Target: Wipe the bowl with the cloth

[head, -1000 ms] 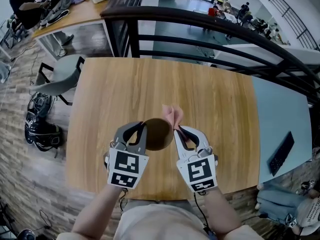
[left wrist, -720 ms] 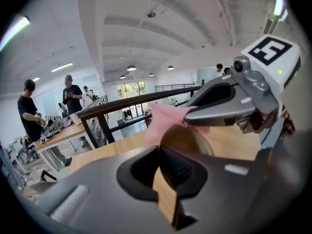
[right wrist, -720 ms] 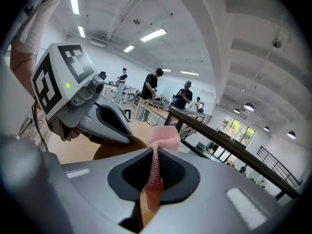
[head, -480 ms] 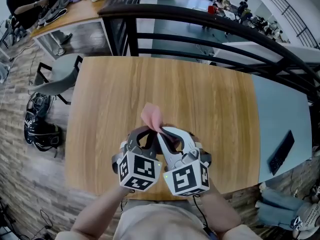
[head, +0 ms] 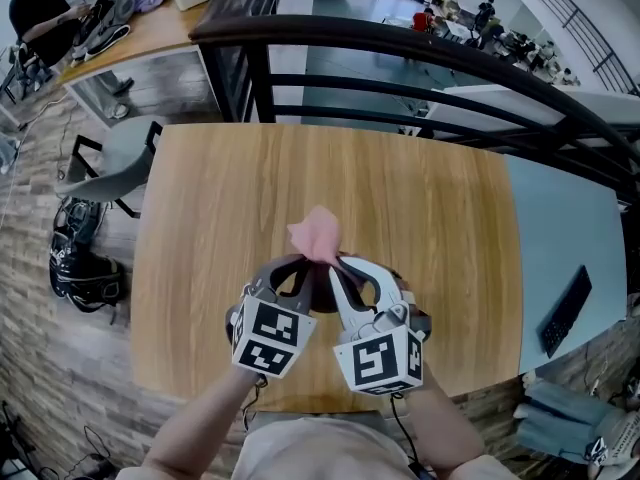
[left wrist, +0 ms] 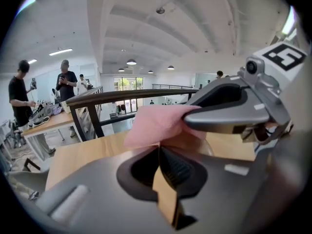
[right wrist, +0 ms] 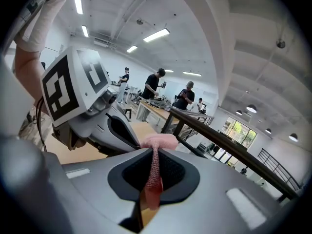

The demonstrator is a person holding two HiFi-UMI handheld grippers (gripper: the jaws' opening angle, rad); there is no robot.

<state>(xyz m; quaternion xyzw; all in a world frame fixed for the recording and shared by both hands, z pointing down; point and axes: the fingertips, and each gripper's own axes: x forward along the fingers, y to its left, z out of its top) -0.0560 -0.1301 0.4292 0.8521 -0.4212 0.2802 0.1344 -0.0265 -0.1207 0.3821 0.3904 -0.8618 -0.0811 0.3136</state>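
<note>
In the head view the two grippers stand close together over the near part of the wooden table (head: 420, 198). My left gripper (head: 291, 269) is shut on the rim of the brown bowl (head: 316, 284), which is mostly hidden between the grippers. In the left gripper view the thin tan rim (left wrist: 165, 199) sits between that gripper's jaws, with the bowl's wall (left wrist: 187, 141) beyond. My right gripper (head: 346, 268) is shut on the pink cloth (head: 316, 233), which bunches up above both grippers. In the right gripper view the cloth (right wrist: 154, 172) is pinched between the jaws.
A black railing (head: 420, 48) runs along the table's far edge. A grey chair (head: 110, 158) and a black bag (head: 85, 263) are on the floor at the left. A dark flat device (head: 565, 308) lies on the blue-grey table at the right. People stand at a distant bench (left wrist: 44, 121).
The grippers, apart with the bowl showing between them, have come together. The right gripper has swung the cloth left over the bowl, and the cloth now hides most of it.
</note>
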